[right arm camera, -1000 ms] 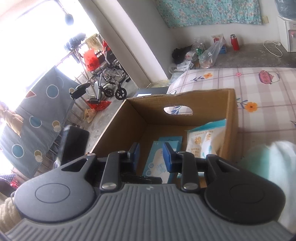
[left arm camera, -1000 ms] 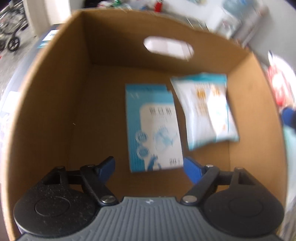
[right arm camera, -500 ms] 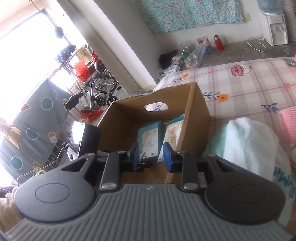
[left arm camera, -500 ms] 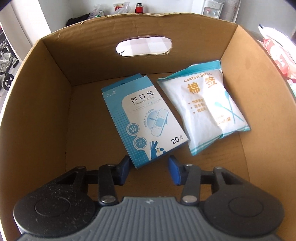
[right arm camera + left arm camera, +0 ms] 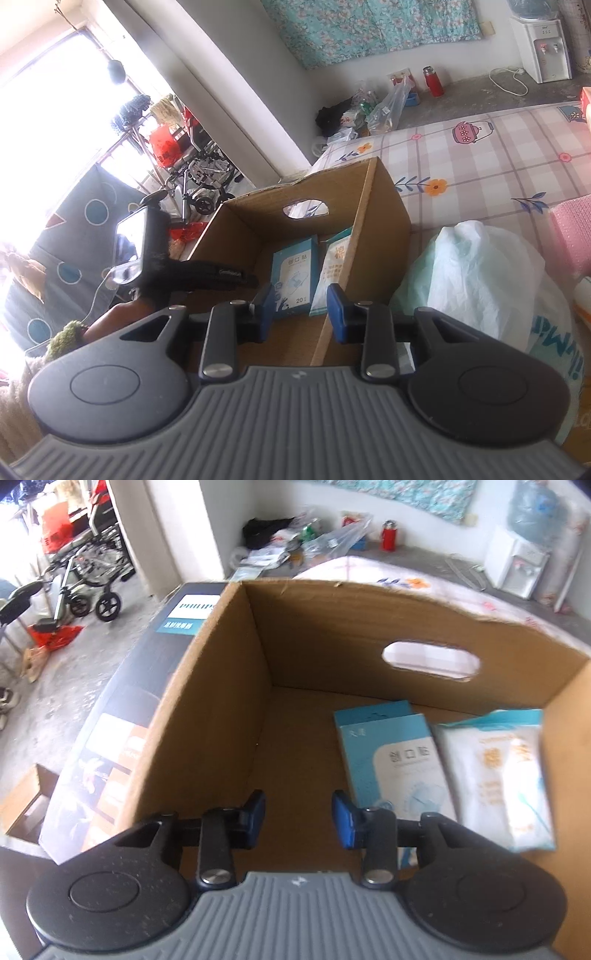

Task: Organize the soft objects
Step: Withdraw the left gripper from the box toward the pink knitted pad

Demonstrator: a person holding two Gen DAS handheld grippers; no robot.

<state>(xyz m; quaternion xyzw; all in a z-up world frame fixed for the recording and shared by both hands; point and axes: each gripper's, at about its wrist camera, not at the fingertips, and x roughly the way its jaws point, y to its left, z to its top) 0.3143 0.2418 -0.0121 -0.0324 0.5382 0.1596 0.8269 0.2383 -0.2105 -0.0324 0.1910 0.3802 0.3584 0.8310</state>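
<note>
A: Left wrist view first: the left gripper [image 5: 298,814] hangs over the near edge of the cardboard box [image 5: 207,716], jaws parted with nothing between them. In the lower right of the frame the plaster packet [image 5: 391,760] and the cotton swab bag [image 5: 498,771] lie flat on the box floor, side by side and just touching.

B: And the other one?

A: In the right wrist view the right gripper [image 5: 300,308] is also partly open and empty, held above the box's near right wall. The white plastic bag [image 5: 476,280] sits just beside the box, at centre right of the frame.

B: So the next item is likely that bag?

A: That is my guess. It is crumpled and slack, so I would pinch a gathered fold, not a loose skin, and lift clear of the box wall before lowering it into the empty left half.

B: What carries it all?

A: A bed with a checked floral sheet [image 5: 498,155]. Beyond it are a concrete floor, a wheelchair [image 5: 85,587] at upper left, a red flask [image 5: 433,81] and a water dispenser [image 5: 541,40] by the far wall.
</note>
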